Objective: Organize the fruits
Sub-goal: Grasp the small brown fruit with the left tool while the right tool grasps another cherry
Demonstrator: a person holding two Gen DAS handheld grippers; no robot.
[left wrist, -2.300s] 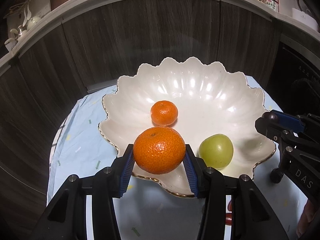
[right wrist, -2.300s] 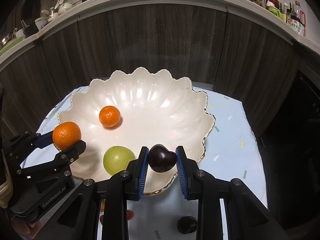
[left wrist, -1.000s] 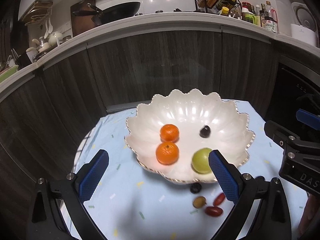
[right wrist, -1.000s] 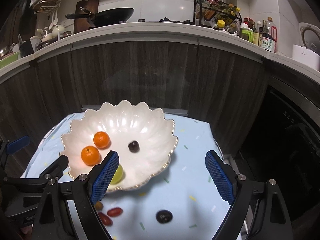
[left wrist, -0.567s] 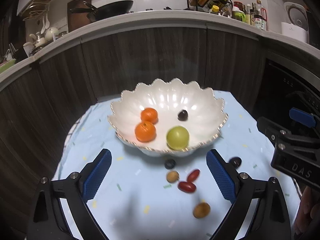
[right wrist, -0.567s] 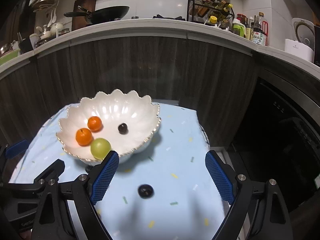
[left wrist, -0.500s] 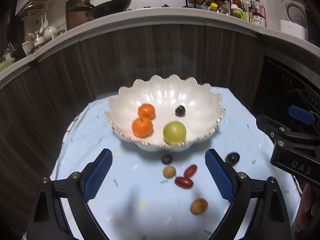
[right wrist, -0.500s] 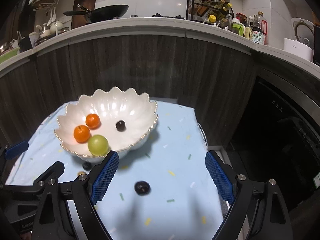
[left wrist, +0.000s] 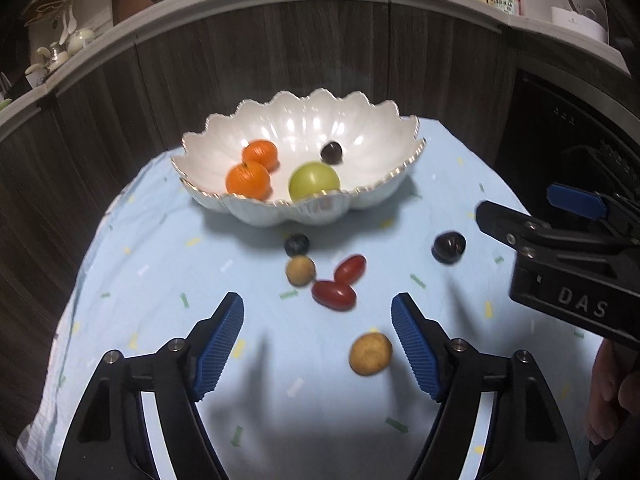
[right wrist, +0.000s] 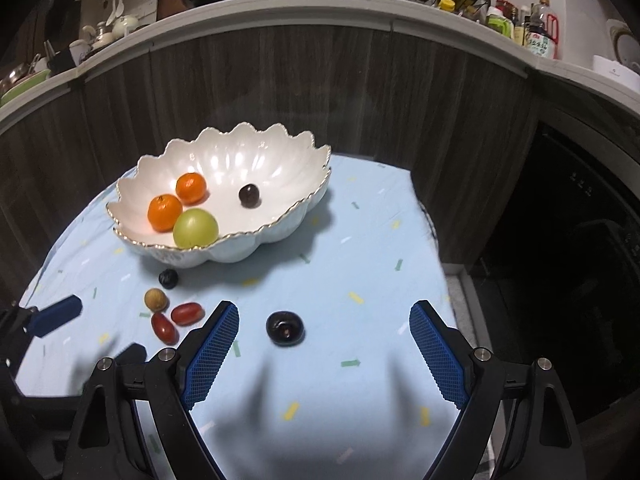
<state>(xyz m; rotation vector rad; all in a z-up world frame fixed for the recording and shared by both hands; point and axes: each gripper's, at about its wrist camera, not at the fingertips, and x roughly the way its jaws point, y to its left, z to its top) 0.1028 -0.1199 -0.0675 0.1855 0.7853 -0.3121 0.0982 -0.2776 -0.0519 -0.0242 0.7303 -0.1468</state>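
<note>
Holding round fruit: glossy scalloped bowl (left wrist: 400, 176); ribbed-pad tools (left wrist: 318, 344) (right wrist: 324, 354) agape.

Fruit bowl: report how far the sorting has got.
Done: the white bowl holds two oranges, a green fruit and a dark plum. In hand: nothing; the left claw and right claw are both open and empty. Left on the blue cloth: a blueberry, two tan fruits, two red tomatoes and a dark plum between the right claw's fingers.
</note>
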